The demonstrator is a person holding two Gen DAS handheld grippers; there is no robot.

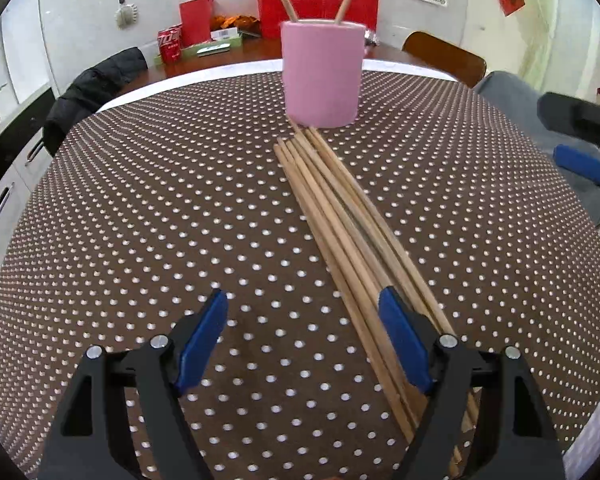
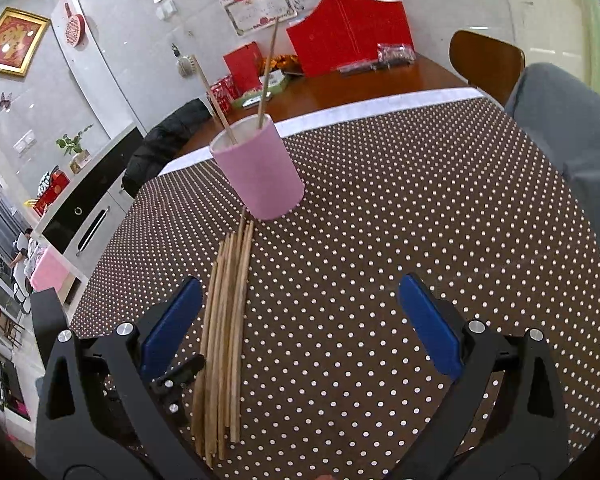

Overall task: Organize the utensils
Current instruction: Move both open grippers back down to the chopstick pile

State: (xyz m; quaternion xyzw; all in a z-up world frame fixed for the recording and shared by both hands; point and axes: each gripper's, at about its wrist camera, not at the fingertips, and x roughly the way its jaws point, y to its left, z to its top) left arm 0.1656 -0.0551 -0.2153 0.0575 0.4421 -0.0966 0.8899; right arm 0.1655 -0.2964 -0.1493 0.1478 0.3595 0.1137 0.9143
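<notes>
Your chopsticks (image 1: 352, 236) lie bundled flat on the dotted worktop (image 1: 140, 200), their far tips just short of the pink cup (image 1: 320, 76), which already holds two sticks. Both your left tool (image 1: 302, 340) and right tool (image 2: 300, 320) are spread wide, pinching nothing, and hover by the bundle's near end. Grab too many sticks together and they may fan out, slip, or knock the cup over.

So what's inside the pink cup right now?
Two wooden chopsticks stand in the pink cup, leaning apart, their upper ends sticking out above the rim. Their lower ends and the cup's bottom are hidden by its wall, so anything else inside cannot be seen.
</notes>
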